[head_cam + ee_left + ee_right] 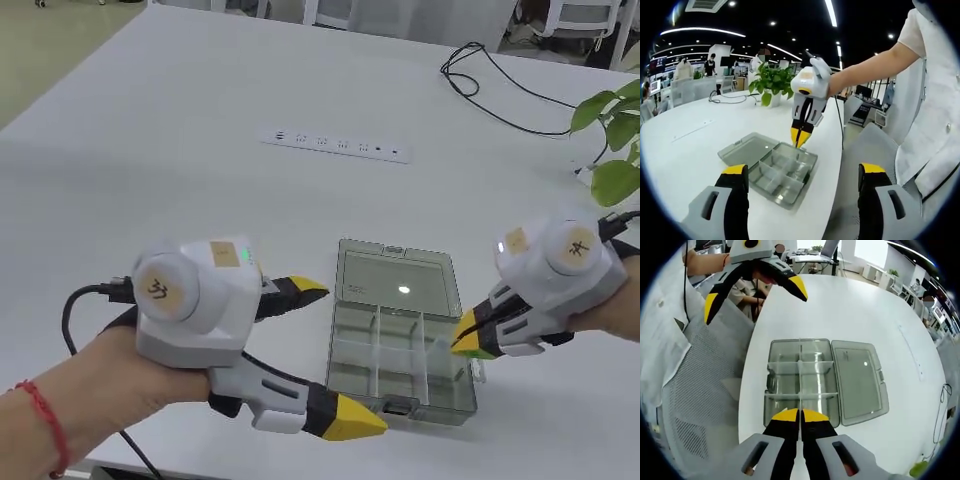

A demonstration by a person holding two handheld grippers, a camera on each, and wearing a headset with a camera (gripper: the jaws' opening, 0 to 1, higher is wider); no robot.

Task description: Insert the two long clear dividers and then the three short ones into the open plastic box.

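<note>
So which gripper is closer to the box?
Right. The right gripper, shut, is at the box edge; the open left gripper is off the opposite side, apart.

Light: I see bright, even overhead strips [831,11] | Glare: small spot on box lid [396,284] | Shadows: soft, faint | Focus: sharp centre; my gripper views bend at edges

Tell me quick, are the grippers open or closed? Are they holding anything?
Left gripper: open, holding nothing.
Right gripper: closed, nothing seen in it.
</note>
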